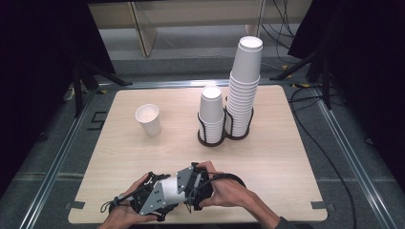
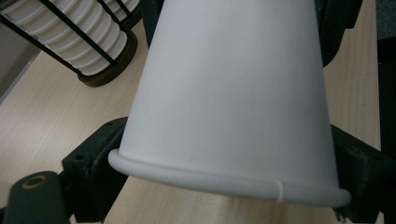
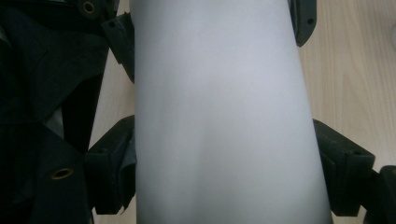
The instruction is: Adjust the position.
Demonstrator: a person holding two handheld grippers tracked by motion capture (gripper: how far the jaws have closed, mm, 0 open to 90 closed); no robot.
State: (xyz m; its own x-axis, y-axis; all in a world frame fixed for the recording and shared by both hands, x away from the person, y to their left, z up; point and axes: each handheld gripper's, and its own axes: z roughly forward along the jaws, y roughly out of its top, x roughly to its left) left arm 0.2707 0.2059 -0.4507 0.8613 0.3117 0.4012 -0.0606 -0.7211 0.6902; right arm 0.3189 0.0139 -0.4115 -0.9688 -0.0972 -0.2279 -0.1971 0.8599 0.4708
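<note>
In the high view, left of centre on the pale wooden bench (image 1: 267, 157), a single white paper cup (image 1: 149, 119) stands upright with its mouth open to the top, well apart from everything else. At the lower middle of the frame both hands meet over the near edge of the bench: the left tongs (image 1: 155, 193) and the right tongs (image 1: 193, 183) face each other with a second white paper cup lying on its side (image 1: 170, 187) between them. In the left gripper view this cup (image 2: 233, 93) has its rolled rim toward the camera, and the black jaws press its wall on either side, clamped on it. In the right gripper view the cup (image 3: 219, 116) runs up the middle, and those jaws likewise grip its sides. Right of centre in the high view, two black wire holders (image 1: 210, 139) stand touching, the left one carrying a short stack of white cups (image 1: 211, 112), the right one a tall stack (image 1: 244, 86).
</note>
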